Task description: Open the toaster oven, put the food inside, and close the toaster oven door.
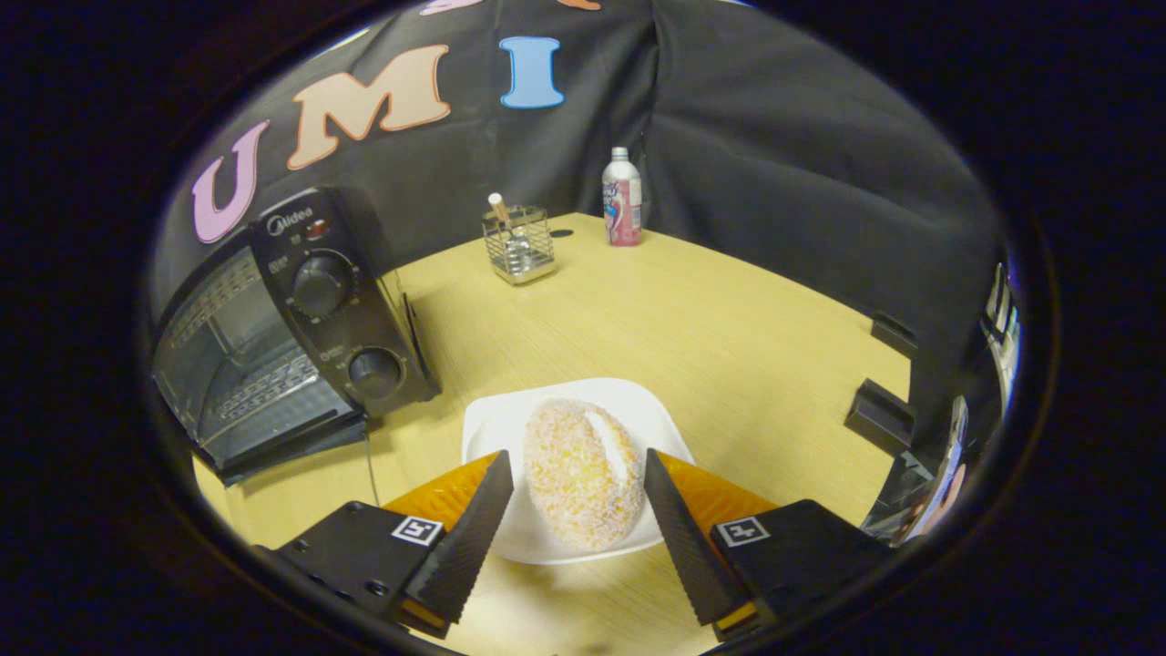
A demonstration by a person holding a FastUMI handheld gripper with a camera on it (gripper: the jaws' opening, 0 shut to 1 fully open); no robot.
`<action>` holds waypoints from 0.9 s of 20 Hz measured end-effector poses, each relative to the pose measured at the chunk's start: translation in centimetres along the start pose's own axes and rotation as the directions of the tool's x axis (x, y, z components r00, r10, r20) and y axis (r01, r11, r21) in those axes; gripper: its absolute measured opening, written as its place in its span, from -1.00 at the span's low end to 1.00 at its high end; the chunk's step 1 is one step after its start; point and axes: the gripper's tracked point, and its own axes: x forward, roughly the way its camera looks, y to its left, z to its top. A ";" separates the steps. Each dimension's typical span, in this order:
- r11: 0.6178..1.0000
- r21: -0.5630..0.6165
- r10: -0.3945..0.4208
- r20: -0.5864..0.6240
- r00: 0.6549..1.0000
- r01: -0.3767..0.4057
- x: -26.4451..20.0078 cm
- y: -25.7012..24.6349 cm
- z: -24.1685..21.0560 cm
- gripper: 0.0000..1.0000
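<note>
A round sugar-coated bun (583,474) with a cream slit lies on a white plate (496,424) on the wooden table. My gripper (576,460) is open, with one finger on each side of the bun and close to it; I cannot tell whether either finger touches it. The black toaster oven (301,310) stands to the left beyond the fingers. Its glass door (282,437) looks folded down, and the wire rack inside shows. Two knobs sit on its right-hand panel.
A wire holder (521,242) with a utensil in it and a pink-and-white bottle (622,199) stand at the table's far edge by the black cloth wall. Dark brackets (882,415) line the table's right side. Bare tabletop (710,337) lies between the plate and the far things.
</note>
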 end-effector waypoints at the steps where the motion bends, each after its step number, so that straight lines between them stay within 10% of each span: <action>1: 1.000 0.001 -0.002 -0.010 1.000 0.002 0.2 0.1 -0.3 0.72; 12: 0.997 0.007 -0.077 0.017 0.997 0.077 -4.2 1.3 1.1 0.54; 18: 0.992 -0.038 0.123 0.054 0.991 -0.121 -8.6 12.0 2.8 0.47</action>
